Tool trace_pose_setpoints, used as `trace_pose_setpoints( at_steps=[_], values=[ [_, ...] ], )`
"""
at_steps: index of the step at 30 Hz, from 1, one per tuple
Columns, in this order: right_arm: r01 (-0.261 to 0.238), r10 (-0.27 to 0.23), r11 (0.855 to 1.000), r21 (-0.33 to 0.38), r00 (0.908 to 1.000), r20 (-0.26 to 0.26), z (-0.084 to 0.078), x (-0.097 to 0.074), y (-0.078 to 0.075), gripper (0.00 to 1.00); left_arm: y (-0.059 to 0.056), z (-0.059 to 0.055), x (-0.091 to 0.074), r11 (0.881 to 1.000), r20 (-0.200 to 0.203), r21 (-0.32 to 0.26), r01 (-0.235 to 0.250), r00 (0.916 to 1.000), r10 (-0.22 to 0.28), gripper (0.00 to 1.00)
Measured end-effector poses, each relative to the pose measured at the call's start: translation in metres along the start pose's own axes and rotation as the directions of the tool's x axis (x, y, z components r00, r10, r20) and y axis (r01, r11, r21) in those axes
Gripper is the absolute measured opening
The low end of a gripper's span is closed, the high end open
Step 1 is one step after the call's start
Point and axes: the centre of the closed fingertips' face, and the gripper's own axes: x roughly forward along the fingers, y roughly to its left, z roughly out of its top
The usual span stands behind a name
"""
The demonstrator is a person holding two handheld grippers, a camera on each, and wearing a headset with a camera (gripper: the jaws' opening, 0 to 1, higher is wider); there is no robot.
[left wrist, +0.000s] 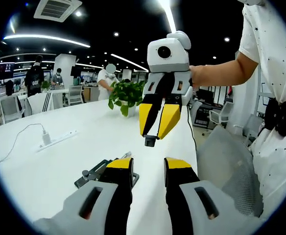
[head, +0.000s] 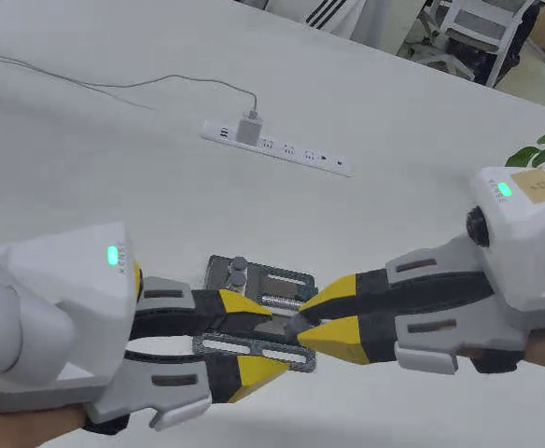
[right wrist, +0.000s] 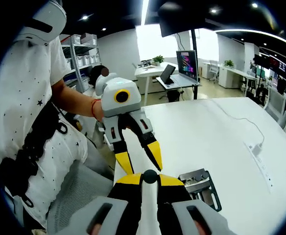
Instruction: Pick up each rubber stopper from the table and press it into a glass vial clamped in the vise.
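Right claw (right wrist: pixel 149 181) is clenched on a small dark rubber stopper (right wrist: pixel 149 175); left claw (left wrist: pixel 148 166) hangs released. In the right gripper view the grey metal vise (right wrist: pixel 200 185) sits on the white surface (right wrist: pixel 221 127) at the stopper's three o'clock, near; two round grey tops (head: pixel 238 272) may be vials.

Right claw (head: pixel 297 325) over vise (head: pixel 284 280); table (head: pixel 160 191) free toward power strip (head: pixel 277 147).

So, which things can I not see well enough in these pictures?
Head view: vise middle, covered by the left tool and right tool.
Right gripper view: stopper, mostly hidden between the right tool's jaws.
Head view: two grey round tops on the vise, too small to identify.
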Motion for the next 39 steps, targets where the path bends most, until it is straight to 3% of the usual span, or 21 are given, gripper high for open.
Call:
trace_pose_setpoints(
  at_steps=[9, 15, 18, 28, 35, 39],
  values=[
    [0.058, -0.058, 0.997, 0.046, 0.9983, -0.009, 0.008, 0.018, -0.025, 0.06, 0.025, -0.023, -0.022, 0.996, -0.037, 0.013, -0.091, 0.9951, 0.091, 0.37],
    [0.116, -0.112, 0.990, 0.078, 0.9921, -0.057, 0.004, 0.034, -0.048, 0.07, 0.042, -0.042, -0.036, 0.988, -0.063, 0.017, -0.150, 0.9865, 0.151, 0.50],
    [0.137, -0.129, 0.987, 0.090, 0.9880, -0.085, -0.002, 0.042, -0.058, 0.07, 0.052, -0.057, -0.043, 0.982, -0.112, 0.060, -0.180, 0.9762, 0.186, 0.52],
    [0.185, -0.165, 0.976, 0.119, 0.9732, -0.161, -0.025, 0.070, -0.083, 0.07, 0.070, -0.073, -0.051, 0.979, -0.116, 0.034, -0.199, 0.9726, 0.202, 0.67],
    [0.213, -0.185, 0.972, 0.096, 0.9536, -0.237, -0.048, 0.084, -0.096, 0.07, 0.074, -0.081, -0.046, 0.981, -0.111, 0.027, -0.190, 0.9752, 0.192, 0.77],
    [0.215, -0.183, 0.972, 0.099, 0.9480, -0.260, -0.057, 0.091, -0.097, 0.07, 0.075, -0.084, -0.045, 0.982, -0.107, 0.017, -0.190, 0.9757, 0.191, 0.80]
  ],
)
